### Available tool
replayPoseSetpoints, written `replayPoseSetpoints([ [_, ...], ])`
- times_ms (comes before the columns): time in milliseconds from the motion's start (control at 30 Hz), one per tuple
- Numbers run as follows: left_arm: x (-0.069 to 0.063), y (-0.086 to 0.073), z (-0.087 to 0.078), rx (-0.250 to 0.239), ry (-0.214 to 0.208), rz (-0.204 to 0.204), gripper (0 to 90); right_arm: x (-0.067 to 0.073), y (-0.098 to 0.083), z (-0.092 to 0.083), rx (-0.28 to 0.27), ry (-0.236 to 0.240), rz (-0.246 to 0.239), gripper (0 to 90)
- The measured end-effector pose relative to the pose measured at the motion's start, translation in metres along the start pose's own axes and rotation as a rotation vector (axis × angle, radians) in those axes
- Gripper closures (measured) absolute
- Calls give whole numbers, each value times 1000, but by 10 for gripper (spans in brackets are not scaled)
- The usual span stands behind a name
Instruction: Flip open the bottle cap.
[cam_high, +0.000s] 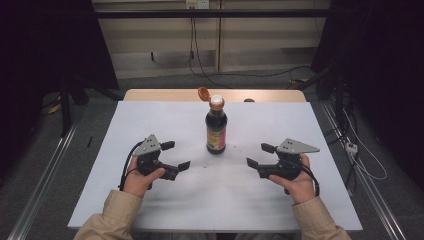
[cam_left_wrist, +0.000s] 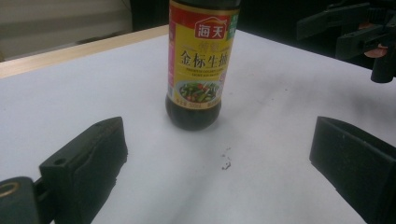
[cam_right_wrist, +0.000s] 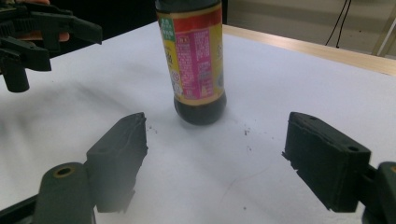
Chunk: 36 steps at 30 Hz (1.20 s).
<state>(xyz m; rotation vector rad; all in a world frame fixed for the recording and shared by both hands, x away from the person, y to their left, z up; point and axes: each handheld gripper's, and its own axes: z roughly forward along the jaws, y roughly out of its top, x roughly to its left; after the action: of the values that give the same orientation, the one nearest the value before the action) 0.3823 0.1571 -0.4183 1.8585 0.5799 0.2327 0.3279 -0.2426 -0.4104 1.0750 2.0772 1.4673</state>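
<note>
A: Bottle (cam_high: 216, 131) of dark sauce stood upright on the white sheet (cam_high: 150, 120), its hinged cap (cam_high: 203, 93) flipped open. Where were the claws?

B: Left gripper (cam_high: 176, 155) lay to the left of the bottle and nearer the person, jaws spread, nothing between them. Right gripper (cam_high: 260, 155) sat to the right of the bottle, likewise spread and empty. Both pointed inward at the bottle, neither touching it.

A: And beside the bottle?

B: Dark specks (cam_left_wrist: 226, 160) marked the sheet just before its base.
</note>
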Motion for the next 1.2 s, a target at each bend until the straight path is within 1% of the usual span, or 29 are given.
replayPoseSetpoints([
  [67,1,-2,-3,-1,9,-8,37,0,-2,-1,2,-2,0,208],
  [200,4,-5,-8,7,16,-6,39,-1,-7,-4,7,-6,-1,208],
  [267,4,-8,-11,23,23,1,39,-2,-11,-5,13,-9,0,208],
  [333,4,-10,-13,26,31,0,39,-3,-14,-6,14,-12,6,208],
  [500,5,-12,-18,29,36,5,39,-6,-22,-12,18,-21,11,207],
  [567,4,-13,-20,34,39,8,39,-7,-25,-14,11,-29,17,207],
  [600,4,-14,-20,36,35,8,39,-8,-26,-15,10,-31,16,207],
  [633,4,-15,-21,42,39,7,39,-8,-28,-16,12,-34,14,207],
  [700,5,-16,-23,42,43,10,39,-7,-31,-18,15,-36,5,205],
  [733,5,-16,-24,43,40,5,39,-7,-33,-19,15,-43,-1,203],
  [767,4,-17,-25,38,45,-3,39,-7,-35,-20,9,-49,-2,204],
  [800,4,-17,-27,41,47,8,39,-6,-37,-20,9,-49,-1,203],
  [833,3,-18,-28,42,43,2,39,-6,-39,-21,11,-51,-2,203],
  [867,4,-18,-29,44,49,10,39,-5,-41,-22,15,-52,-5,203],
  [900,4,-18,-30,43,44,14,39,-5,-42,-23,14,-53,-6,203],
  [967,3,-20,-32,42,48,2,39,-4,-45,-27,15,-51,-2,203],
  [1033,5,-21,-35,46,54,10,39,-2,-47,-29,10,-49,-6,203],
  [1067,6,-23,-37,49,52,3,39,-2,-47,-30,11,-48,-5,203],
  [1133,6,-24,-38,48,60,1,39,-1,-48,-32,10,-46,-6,203],
  [1167,7,-25,-39,56,62,7,39,-1,-50,-33,13,-47,-8,203],
  [1200,8,-27,-41,62,60,5,39,-1,-50,-34,13,-46,-6,203],
])
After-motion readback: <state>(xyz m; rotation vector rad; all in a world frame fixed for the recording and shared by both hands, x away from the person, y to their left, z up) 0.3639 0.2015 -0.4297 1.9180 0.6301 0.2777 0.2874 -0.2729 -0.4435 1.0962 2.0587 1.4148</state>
